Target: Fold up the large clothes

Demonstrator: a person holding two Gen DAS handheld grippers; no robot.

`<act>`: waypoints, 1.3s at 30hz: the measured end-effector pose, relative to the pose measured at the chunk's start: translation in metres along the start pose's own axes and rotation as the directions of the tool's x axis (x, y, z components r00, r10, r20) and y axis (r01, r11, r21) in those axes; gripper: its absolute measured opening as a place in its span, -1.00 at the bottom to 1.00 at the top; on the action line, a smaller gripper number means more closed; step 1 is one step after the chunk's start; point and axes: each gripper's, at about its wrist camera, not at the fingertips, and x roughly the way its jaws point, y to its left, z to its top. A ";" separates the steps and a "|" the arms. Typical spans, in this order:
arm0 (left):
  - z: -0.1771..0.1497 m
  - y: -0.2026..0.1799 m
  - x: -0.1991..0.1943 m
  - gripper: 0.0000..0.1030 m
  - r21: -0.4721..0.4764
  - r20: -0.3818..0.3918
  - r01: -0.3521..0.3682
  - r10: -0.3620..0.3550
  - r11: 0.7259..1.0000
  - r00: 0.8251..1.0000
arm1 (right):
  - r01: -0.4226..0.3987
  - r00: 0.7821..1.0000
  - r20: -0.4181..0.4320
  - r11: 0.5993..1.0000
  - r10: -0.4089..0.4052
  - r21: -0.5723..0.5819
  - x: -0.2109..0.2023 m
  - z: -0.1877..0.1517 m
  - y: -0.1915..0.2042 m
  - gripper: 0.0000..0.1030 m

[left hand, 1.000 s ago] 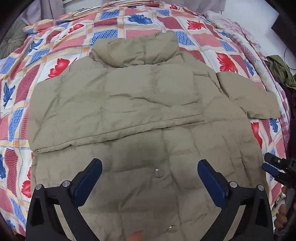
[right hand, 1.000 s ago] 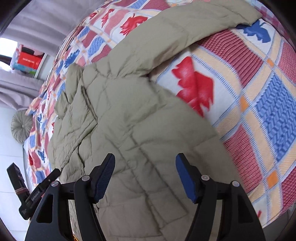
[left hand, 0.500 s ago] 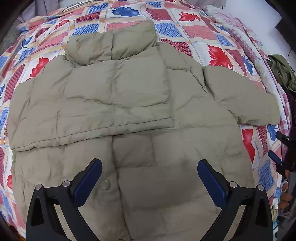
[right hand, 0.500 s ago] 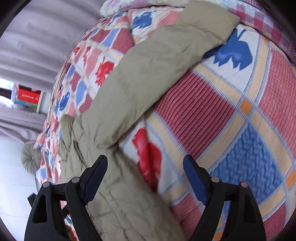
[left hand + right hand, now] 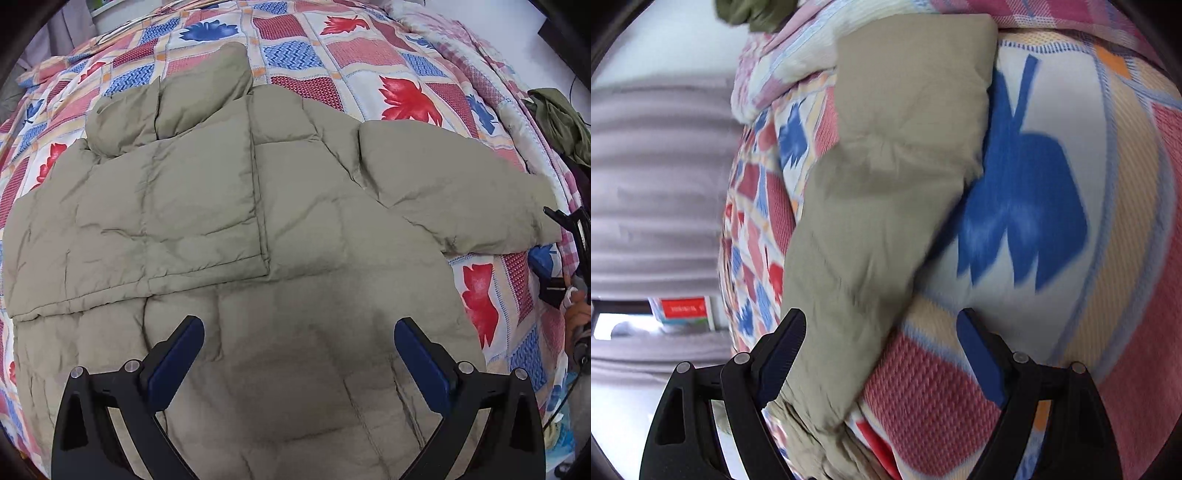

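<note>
A khaki puffer jacket [image 5: 303, 229] lies spread on a patchwork quilt [image 5: 369, 48], collar [image 5: 166, 107] at the far end. One sleeve [image 5: 155, 221] is folded across its chest. The other sleeve [image 5: 461, 195] sticks out to the right. My left gripper [image 5: 298, 325] hangs open above the jacket's lower body, holding nothing. My right gripper [image 5: 881, 317] is open just above that outstretched sleeve [image 5: 886, 166]; its left finger is over the sleeve and its right finger over the bare quilt [image 5: 1108, 221]. The cuff [image 5: 923, 48] lies farther ahead. Nothing is gripped.
A dark olive garment [image 5: 557, 118] lies at the bed's right edge, beyond the cuff. A person's hand [image 5: 576, 314] shows at the right edge of the left wrist view. In the right wrist view a grey curtain [image 5: 653, 184] and a red box [image 5: 683, 310] stand beyond the bed.
The left gripper slid right over the jacket. The right gripper left the jacket's body, travelled out along the sleeve toward the cuff while rolling, and its jaws widened.
</note>
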 end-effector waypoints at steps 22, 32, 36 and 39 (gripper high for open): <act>0.025 0.066 -0.041 1.00 -0.074 0.143 -0.070 0.080 0.995 0.987 | -0.351 0.930 -0.172 0.922 0.324 -0.165 0.027 -0.014 0.124 -0.88; 0.011 0.179 -0.065 1.00 -0.168 0.187 -0.127 0.158 0.978 0.970 | -0.323 0.935 -0.327 0.709 0.137 -0.627 0.088 -0.202 0.264 -0.87; 0.001 0.226 -0.068 1.00 -0.204 0.172 -0.148 0.184 0.968 0.968 | -0.274 0.940 -0.342 0.597 -0.001 -0.754 0.126 -0.293 0.277 -0.87; -0.004 0.251 -0.069 1.00 -0.198 0.171 -0.182 0.217 0.963 0.961 | -0.187 0.940 -0.309 0.542 -0.144 -0.819 0.160 -0.347 0.263 -0.87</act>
